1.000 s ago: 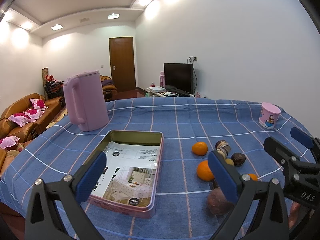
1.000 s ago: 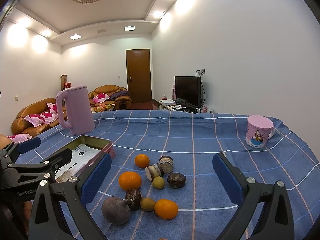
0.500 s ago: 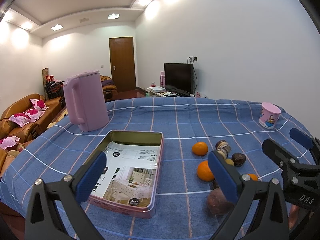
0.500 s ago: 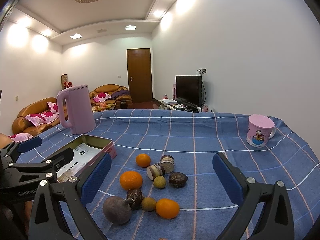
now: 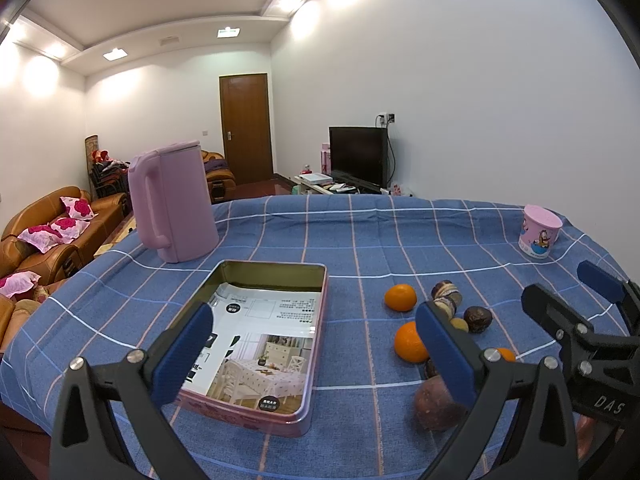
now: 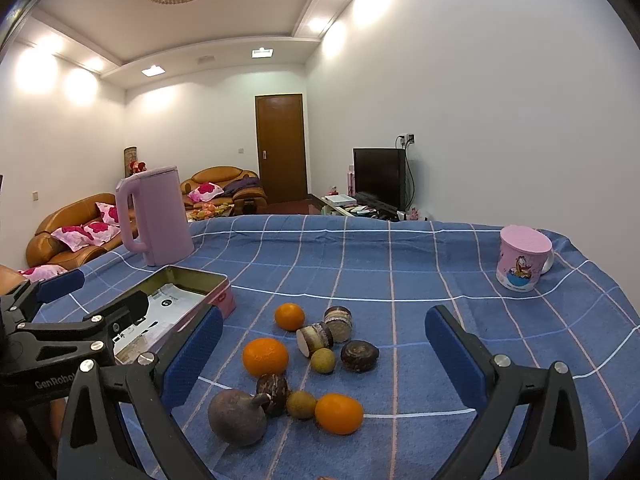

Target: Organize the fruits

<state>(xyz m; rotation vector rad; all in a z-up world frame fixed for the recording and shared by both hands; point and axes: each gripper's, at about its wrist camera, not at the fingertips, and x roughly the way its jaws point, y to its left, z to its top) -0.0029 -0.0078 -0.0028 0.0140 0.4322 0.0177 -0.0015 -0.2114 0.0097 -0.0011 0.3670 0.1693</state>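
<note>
Several fruits lie grouped on the blue checked tablecloth: three oranges point(image 6: 265, 357), two small green fruits point(image 6: 322, 360), dark brown ones point(image 6: 359, 355) and a purple-brown fruit point(image 6: 237, 417) nearest me. An open pink tin point(image 5: 256, 336) with printed paper inside sits left of them. My right gripper point(image 6: 324, 356) hangs open above the fruit group, holding nothing. My left gripper point(image 5: 314, 354) is open over the tin's right edge, also holding nothing. In the left wrist view the orange point(image 5: 400, 297) and the purple-brown fruit point(image 5: 434, 402) show partly behind the right finger.
A tall pink kettle point(image 5: 172, 204) stands behind the tin at the table's far left. A pink cartoon mug point(image 6: 522, 258) stands at the far right. Sofas, a door and a TV lie beyond the table's far edge.
Almost nothing has changed: both grippers hover in place, still open, with only a slight drift of the right wrist view. No fruit has moved.
</note>
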